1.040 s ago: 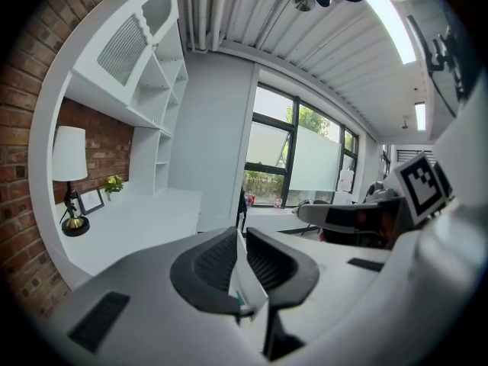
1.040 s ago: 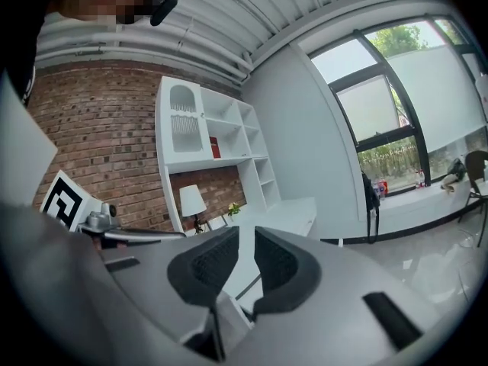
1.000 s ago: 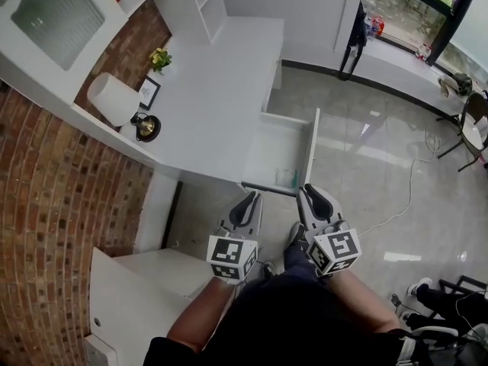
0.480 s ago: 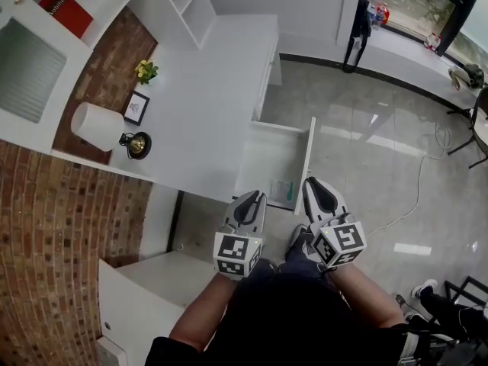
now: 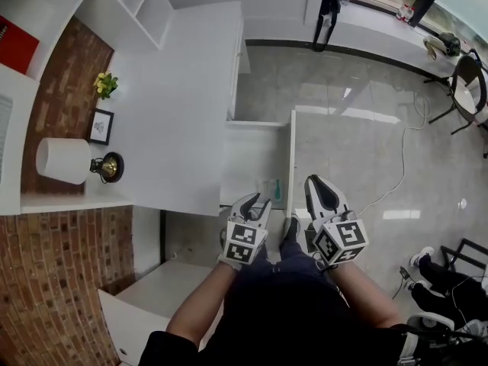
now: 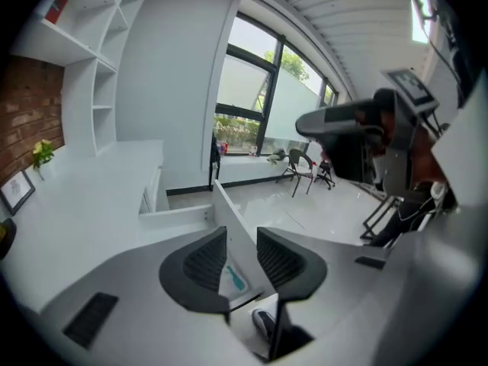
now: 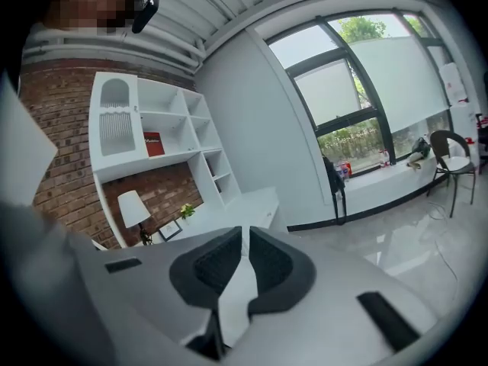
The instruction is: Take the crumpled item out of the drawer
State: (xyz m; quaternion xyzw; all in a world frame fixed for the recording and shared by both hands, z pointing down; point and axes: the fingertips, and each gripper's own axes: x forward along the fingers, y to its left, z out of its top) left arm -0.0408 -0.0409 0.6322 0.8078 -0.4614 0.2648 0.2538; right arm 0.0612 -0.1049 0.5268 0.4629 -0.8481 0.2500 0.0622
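Observation:
The white drawer (image 5: 290, 152) stands pulled out from the desk (image 5: 183, 105). In its near end lies a pale crumpled item with a teal mark (image 5: 275, 190), also seen through the left jaws (image 6: 232, 277). My left gripper (image 5: 252, 201) hovers at the drawer's near edge, just short of the item. Its jaws are opening, and nothing is between them (image 6: 242, 240). My right gripper (image 5: 317, 183) hangs to the right of the drawer over the floor, shut and empty (image 7: 245, 235).
On the desk's left side stand a white lamp (image 5: 61, 161), a black and gold bell (image 5: 109, 167), a picture frame (image 5: 100, 126) and a small plant (image 5: 105, 85). A low white cabinet (image 5: 164, 296) sits under me. A cable (image 5: 396, 181) runs over the tiled floor.
The left jaws have gone from shut to parted. Both grippers have come closer to the drawer's near end, and the desk has slid left and down in the head view.

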